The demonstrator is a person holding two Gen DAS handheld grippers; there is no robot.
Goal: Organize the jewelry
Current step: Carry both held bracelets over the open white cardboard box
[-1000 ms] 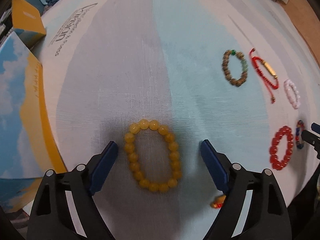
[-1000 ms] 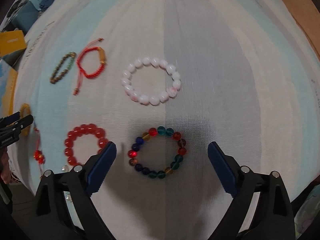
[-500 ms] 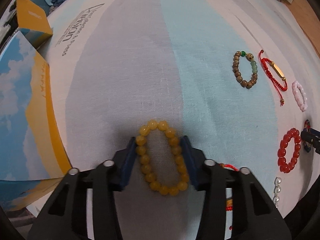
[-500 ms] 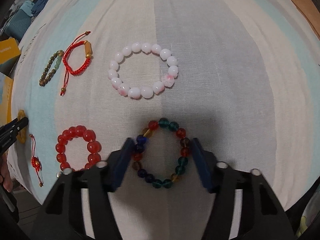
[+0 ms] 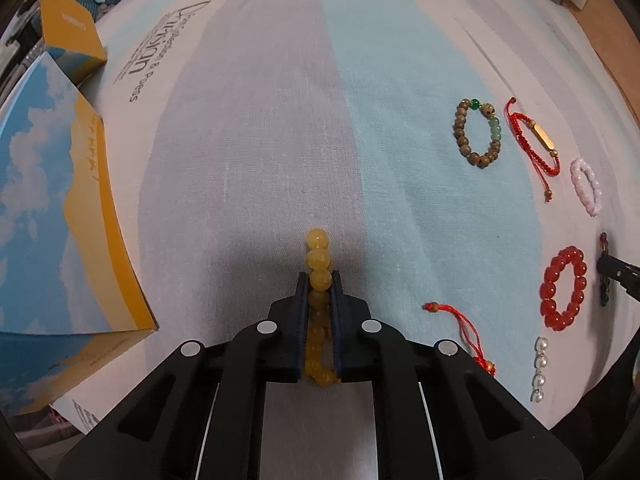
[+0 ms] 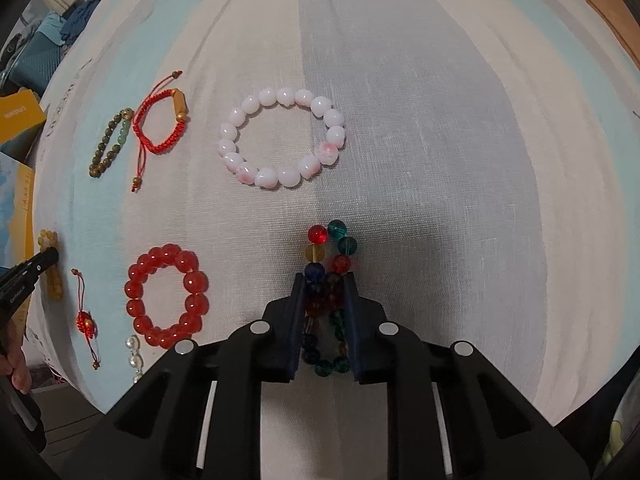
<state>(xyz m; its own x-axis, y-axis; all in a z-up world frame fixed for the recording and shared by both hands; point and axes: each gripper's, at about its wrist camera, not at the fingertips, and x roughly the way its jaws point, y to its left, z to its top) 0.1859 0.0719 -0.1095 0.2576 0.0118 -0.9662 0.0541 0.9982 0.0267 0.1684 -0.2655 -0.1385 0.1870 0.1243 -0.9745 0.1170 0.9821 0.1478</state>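
Now left fingers (image 5: 319, 280) clamped on yellow bracelet (image 5: 318, 258), earlier apart; right fingers (image 6: 324, 280) closing, squeezing multicolor bracelet (image 6: 330, 248).

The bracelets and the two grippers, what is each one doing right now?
Yellow bracelet: squeezed flat in the left gripper.
Colorful bracelet: pinched by the closing right gripper.
White bracelet: lying free.
Red bracelet: lying free.

Matte black plastic left hand-held gripper (image 5: 320, 282) and right hand-held gripper (image 6: 324, 280), dark blue flat finger pads (image 5: 301, 312), round silver screw heads, white slots along frames.
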